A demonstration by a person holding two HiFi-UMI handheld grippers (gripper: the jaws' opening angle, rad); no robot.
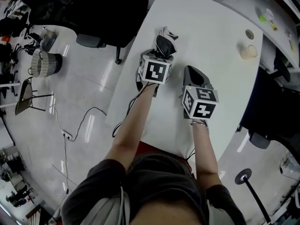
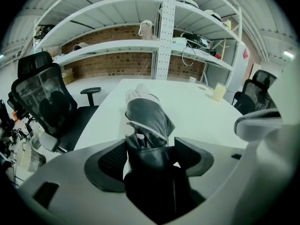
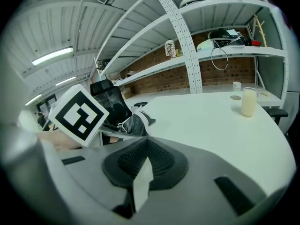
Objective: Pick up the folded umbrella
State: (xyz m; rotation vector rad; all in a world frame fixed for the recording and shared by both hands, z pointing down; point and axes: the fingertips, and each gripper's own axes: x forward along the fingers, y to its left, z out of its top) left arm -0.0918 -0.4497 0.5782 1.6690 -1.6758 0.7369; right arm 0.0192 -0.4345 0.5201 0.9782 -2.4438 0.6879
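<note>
White, smooth and round-edged, the worktop is seen from above, with its near edge hidden behind the person's arms. At 11 o'clock a black office chair is partly cut off by the top edge. Left of centre, the folded umbrella, glossy black fabric with pale trim, is clamped in the left claw. Its lower end is buried in the claw body, and contact with the worktop cannot be judged. Just at its 3 o'clock, the right claw is pressed fully together on nothing. A pale translucent cup is set at 2 o'clock.
</note>
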